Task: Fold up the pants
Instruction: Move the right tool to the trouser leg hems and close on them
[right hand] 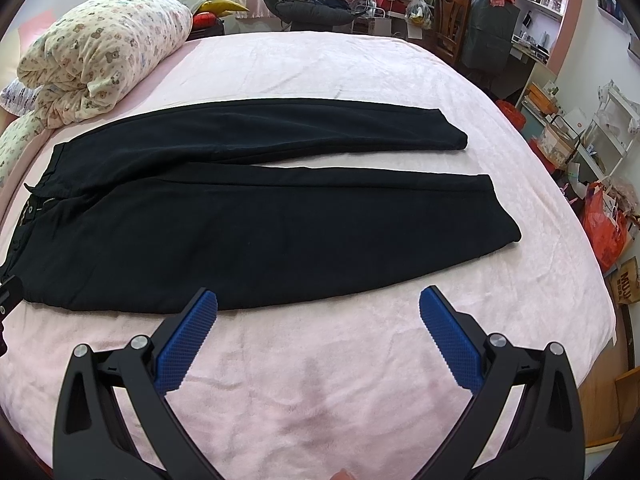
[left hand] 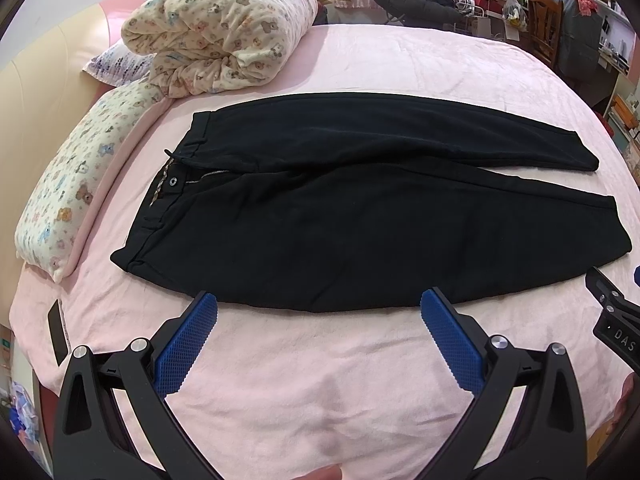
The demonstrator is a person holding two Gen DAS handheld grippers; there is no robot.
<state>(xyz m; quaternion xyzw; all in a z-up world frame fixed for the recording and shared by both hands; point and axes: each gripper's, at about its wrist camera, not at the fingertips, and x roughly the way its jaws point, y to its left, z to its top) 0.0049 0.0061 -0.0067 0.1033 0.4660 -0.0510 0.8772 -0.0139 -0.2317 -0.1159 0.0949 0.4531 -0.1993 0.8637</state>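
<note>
The black pants (left hand: 360, 216) lie flat and unfolded across the pink bed cover (left hand: 320, 380), waistband toward the bear-print pillow (left hand: 76, 184) on the left and both legs running out to the right. The left gripper (left hand: 319, 302) hovers low over the cover, its jaws spread wide and empty, the blue pads (left hand: 188, 340) just short of the near trouser edge. The right gripper (right hand: 318, 300) is held level beside it, likewise wide apart and gripping nothing.
</note>
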